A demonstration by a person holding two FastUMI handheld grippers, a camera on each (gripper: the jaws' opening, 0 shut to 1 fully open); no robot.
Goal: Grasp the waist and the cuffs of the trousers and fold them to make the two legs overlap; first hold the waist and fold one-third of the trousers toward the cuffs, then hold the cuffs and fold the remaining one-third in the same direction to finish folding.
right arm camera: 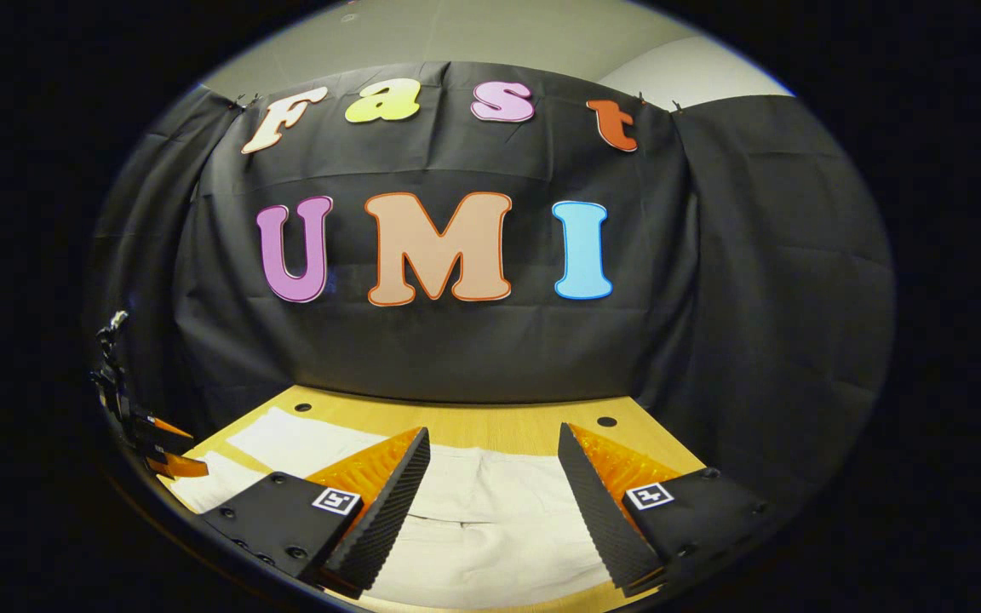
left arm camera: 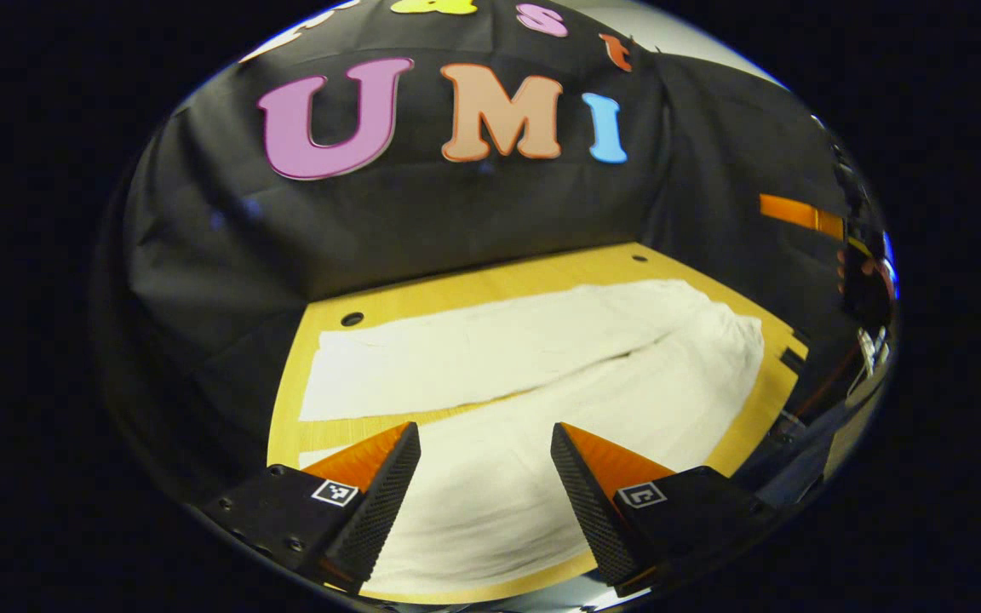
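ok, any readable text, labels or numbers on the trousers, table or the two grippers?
Trousers: none, plain pale cloth.
Table: none, bare wood with holes.
Left gripper: no words; two square black-and-white pattern tags.
Right gripper: no words; two similar pattern tags.

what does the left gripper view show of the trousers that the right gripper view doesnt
Left gripper view: the trousers spread nearly full length, two legs side by side with a gap between them, left tool open above the near leg.

Right gripper view: the left tool far off at the table's left, right tool open over the cloth.

Both: white trousers flat on the wooden table, unfolded.
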